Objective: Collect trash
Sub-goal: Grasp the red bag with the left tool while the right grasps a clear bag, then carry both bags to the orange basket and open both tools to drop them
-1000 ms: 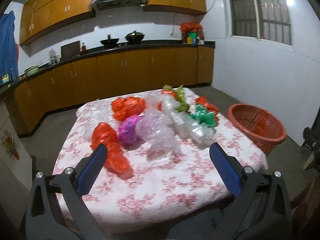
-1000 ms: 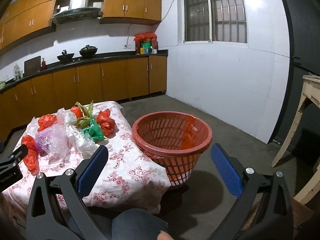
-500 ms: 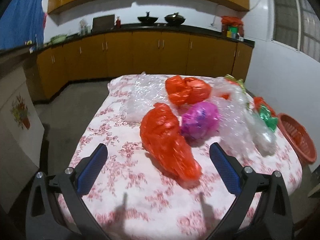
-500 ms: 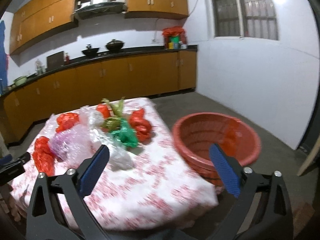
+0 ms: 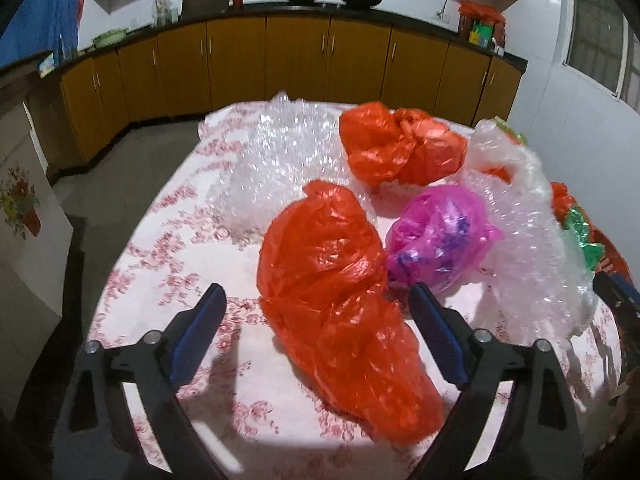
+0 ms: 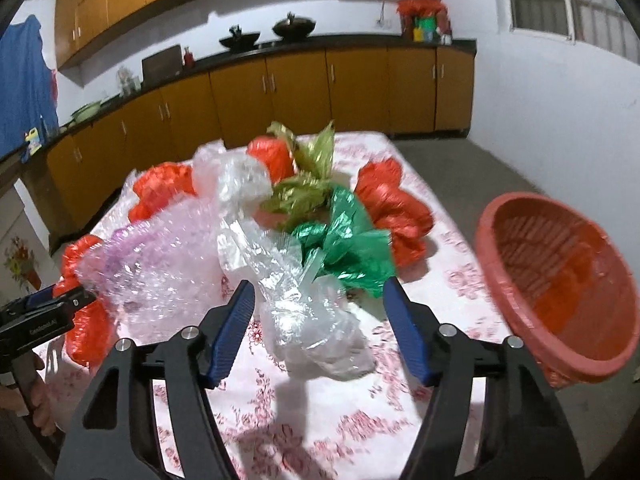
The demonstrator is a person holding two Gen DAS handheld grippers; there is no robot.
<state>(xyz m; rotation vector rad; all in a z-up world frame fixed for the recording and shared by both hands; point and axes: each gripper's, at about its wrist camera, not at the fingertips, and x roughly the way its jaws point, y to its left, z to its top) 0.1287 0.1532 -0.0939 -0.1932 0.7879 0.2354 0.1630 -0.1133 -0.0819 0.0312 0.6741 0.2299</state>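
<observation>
Crumpled plastic bags lie on a table with a floral cloth [image 5: 168, 240]. In the left wrist view my left gripper [image 5: 318, 332] is open, its fingers either side of a long red bag [image 5: 336, 292]. A pink bag [image 5: 440, 236], another red bag [image 5: 400, 148] and clear bubble wrap [image 5: 276, 164] lie beyond. In the right wrist view my right gripper [image 6: 320, 320] is open around a clear plastic bag [image 6: 308, 312]. A green bag [image 6: 348, 248] and a red bag [image 6: 396, 208] lie behind it. A red basket [image 6: 560, 280] stands to the right.
Wooden kitchen cabinets [image 5: 296, 64] run along the far wall under a black counter. Grey floor surrounds the table. The left gripper shows at the left edge of the right wrist view [image 6: 40, 316]. A white wall with a window is on the right.
Both grippers have moved in low over the table. The left one now straddles the long red bag; the right one has swung left from the basket to the clear bag.
</observation>
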